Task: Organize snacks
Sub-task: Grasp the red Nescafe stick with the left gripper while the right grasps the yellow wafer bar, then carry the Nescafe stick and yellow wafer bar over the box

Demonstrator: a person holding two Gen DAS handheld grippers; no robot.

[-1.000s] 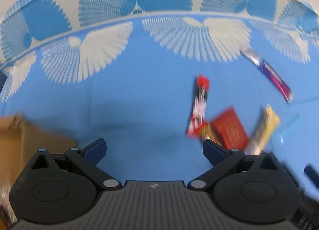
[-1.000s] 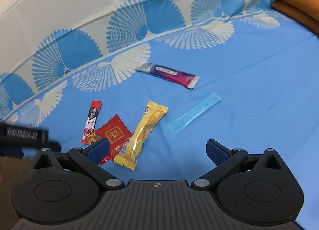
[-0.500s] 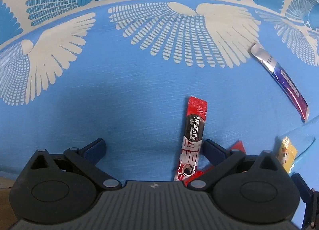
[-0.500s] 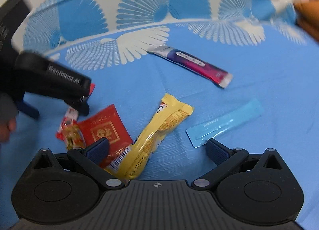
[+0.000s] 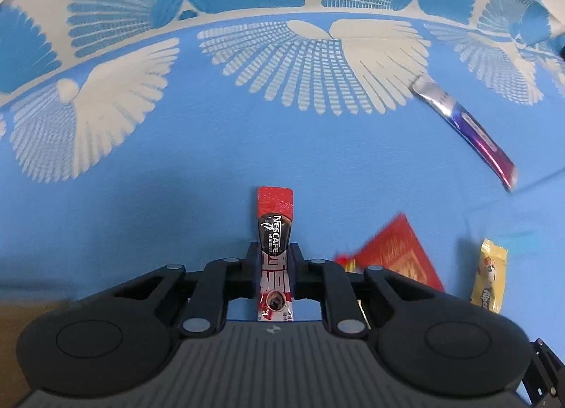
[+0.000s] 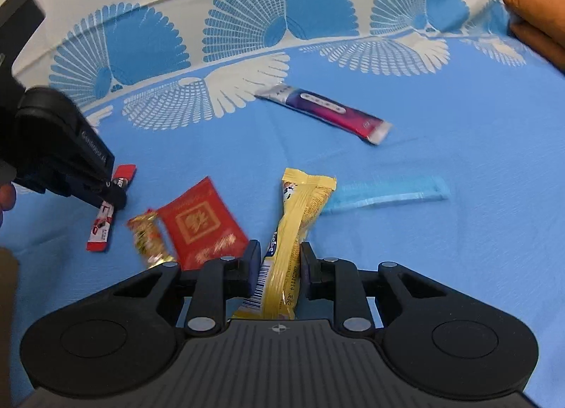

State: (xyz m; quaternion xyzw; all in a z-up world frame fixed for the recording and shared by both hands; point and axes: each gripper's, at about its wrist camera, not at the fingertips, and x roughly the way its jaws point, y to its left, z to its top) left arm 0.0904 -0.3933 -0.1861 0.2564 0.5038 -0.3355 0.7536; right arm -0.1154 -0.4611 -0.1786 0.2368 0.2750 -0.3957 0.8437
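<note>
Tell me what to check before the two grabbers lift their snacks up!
1. Left gripper closed on the red Nescafe stick: ok, its jaws have just closed and the pads press both sides.
2. Right gripper closed on the yellow snack bar: ok, its jaws have just closed around the bar's lower part.
3. Red square packet clear of the right gripper: cannot tell, it lies right beside the left finger.
4. Gold candy not caught: ok, it lies apart.
5. Purple stick and light blue strip out of the way: ok.
</note>
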